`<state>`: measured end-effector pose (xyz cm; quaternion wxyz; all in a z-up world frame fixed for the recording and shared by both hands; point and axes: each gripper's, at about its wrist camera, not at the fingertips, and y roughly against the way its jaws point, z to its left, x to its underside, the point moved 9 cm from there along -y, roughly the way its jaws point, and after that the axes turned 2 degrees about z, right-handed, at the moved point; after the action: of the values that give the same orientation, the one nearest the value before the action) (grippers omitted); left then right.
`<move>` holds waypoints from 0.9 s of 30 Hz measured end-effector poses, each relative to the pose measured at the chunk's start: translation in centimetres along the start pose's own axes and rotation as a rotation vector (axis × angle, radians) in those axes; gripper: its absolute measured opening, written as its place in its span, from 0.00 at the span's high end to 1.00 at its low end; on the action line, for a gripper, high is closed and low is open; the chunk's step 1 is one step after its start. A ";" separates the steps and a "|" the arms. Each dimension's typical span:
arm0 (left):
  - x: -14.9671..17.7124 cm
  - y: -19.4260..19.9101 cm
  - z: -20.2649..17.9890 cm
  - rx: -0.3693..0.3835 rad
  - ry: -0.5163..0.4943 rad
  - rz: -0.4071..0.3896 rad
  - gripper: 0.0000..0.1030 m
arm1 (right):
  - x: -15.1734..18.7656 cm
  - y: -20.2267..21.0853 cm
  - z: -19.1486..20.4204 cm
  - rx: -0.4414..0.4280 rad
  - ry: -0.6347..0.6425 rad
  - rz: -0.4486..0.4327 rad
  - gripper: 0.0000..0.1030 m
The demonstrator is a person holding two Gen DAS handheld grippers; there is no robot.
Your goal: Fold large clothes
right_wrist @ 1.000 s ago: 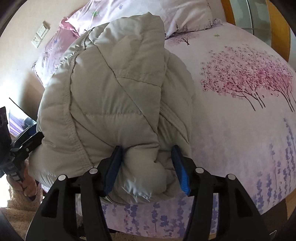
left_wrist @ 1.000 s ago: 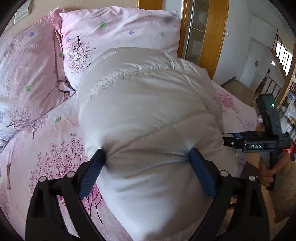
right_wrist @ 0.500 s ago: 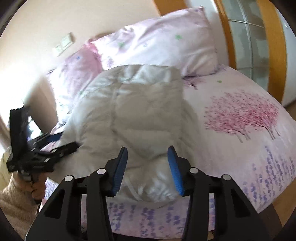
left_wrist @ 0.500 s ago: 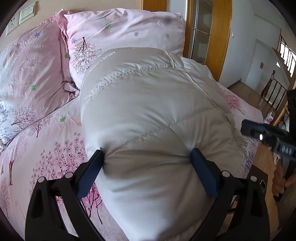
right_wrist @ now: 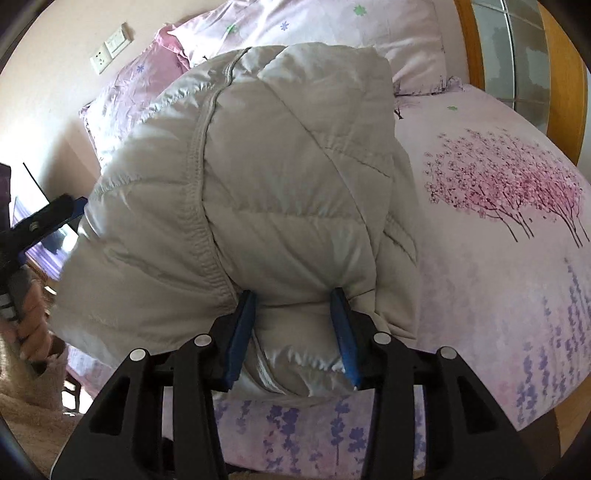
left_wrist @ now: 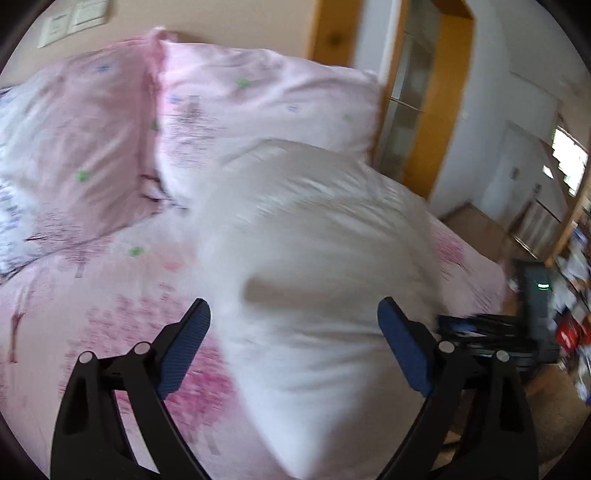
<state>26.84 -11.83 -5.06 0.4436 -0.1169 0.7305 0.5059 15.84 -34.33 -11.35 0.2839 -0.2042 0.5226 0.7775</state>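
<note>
The right gripper [right_wrist: 293,332] is pinching the near edge of a puffy pale-grey quilted jacket [right_wrist: 280,177] stretching away toward the pillows; the left gripper [left_wrist: 293,332] is gaping wide, gripping nothing.

The bulky jacket [right_wrist: 280,192] blocks the bed's [right_wrist: 498,280] middle and pillows [left_wrist: 258,107] close its head, leaving open bedspread to the right.

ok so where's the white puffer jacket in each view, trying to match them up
Left wrist: the puffer jacket fills the centre, blurred, reaching down between the open jaws.
Right wrist: it fills centre-left, its near edge pinched in the jaws.
Shared landmark: the pink pillow behind it at the head of the bed.
</note>
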 end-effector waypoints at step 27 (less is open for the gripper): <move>-1.1 0.1 5.3 0.135 0.213 0.023 0.10 | -6.4 0.3 -2.3 -0.134 -0.144 0.095 0.28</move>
<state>30.29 -7.60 -4.64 0.3645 -0.1313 0.8072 0.4453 20.51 -38.06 -8.06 0.2694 -0.1414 0.4569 0.8359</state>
